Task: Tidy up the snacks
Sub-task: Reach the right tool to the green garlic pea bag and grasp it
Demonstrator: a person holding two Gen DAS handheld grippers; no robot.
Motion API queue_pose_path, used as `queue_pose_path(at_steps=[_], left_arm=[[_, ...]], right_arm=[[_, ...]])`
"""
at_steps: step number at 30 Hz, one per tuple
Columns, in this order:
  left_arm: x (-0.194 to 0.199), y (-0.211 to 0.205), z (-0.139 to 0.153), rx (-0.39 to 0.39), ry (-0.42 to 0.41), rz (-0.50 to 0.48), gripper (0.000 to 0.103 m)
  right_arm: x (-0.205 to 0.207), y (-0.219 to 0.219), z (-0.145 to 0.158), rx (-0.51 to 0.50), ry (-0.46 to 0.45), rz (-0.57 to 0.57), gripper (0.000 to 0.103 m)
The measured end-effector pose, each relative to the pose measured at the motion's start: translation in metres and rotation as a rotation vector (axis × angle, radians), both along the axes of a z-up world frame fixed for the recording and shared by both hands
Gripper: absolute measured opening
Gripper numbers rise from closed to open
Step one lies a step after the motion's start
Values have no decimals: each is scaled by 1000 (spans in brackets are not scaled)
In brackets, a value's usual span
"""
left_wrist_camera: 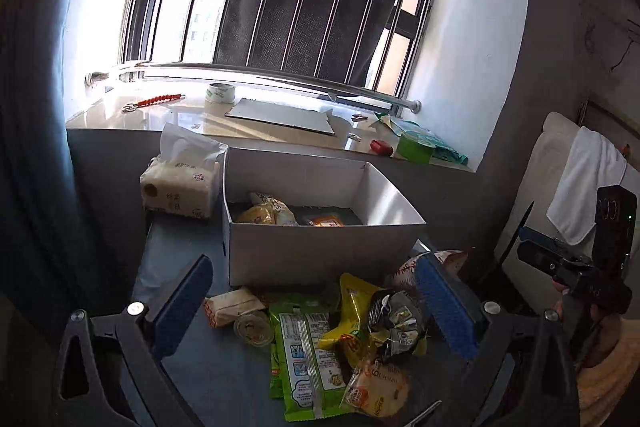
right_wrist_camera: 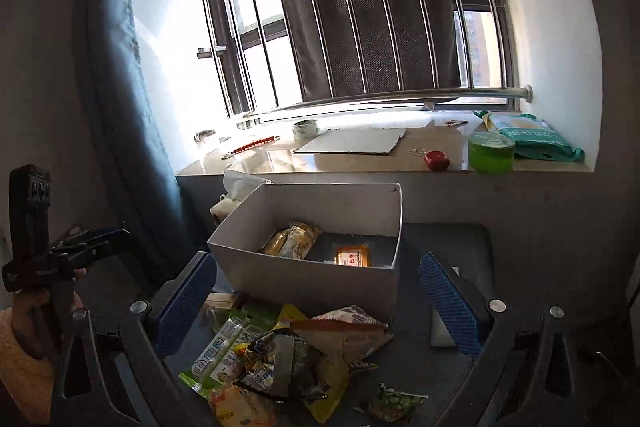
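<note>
The white box (left_wrist_camera: 320, 251) is sitting open-topped beyond both sets of fingers, holding a yellow packet (left_wrist_camera: 266, 213) and an orange packet (right_wrist_camera: 352, 254). The snack pile (left_wrist_camera: 332, 343) is lying between the left gripper (left_wrist_camera: 316, 311)'s spread, empty fingers; the right gripper (right_wrist_camera: 320, 303) is likewise gaping over it. A tissue pack (left_wrist_camera: 180, 187) is crowding the box's left wall, and lower wrappers are overlapping, hard to separate.

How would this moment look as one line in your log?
left gripper: open, empty | right gripper: open, empty | box: some snacks inside | snack pile: waiting
</note>
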State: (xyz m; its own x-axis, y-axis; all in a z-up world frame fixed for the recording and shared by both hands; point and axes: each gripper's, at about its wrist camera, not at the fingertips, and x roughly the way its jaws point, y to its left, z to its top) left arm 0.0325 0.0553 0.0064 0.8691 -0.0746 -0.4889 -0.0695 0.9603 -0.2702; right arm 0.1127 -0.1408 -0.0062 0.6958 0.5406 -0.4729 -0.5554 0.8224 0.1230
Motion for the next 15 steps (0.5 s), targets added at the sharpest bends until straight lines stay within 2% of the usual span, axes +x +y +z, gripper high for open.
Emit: queue_pose_path(at_steps=[3,6,9,13,15], left_arm=[[-15,-4,-25,-57,44,-8,103],[-25,-15,-45,-37,89,-5,103],[-30,-22,-56,-45,112,-21,103],[-31,-29,-60,-58,120,-39,103],[-30,-33,-60,-53,124,-45,103]], right_arm=[[-17,-16,-30,10,80,-27,103],[-28,-35,-57,64,179,-54,103],[-34,-46,-79,80,236,-108,103],[-32,-49,-91,47,244,-149,103],[-31,-47,-92,17,205,-165,103]])
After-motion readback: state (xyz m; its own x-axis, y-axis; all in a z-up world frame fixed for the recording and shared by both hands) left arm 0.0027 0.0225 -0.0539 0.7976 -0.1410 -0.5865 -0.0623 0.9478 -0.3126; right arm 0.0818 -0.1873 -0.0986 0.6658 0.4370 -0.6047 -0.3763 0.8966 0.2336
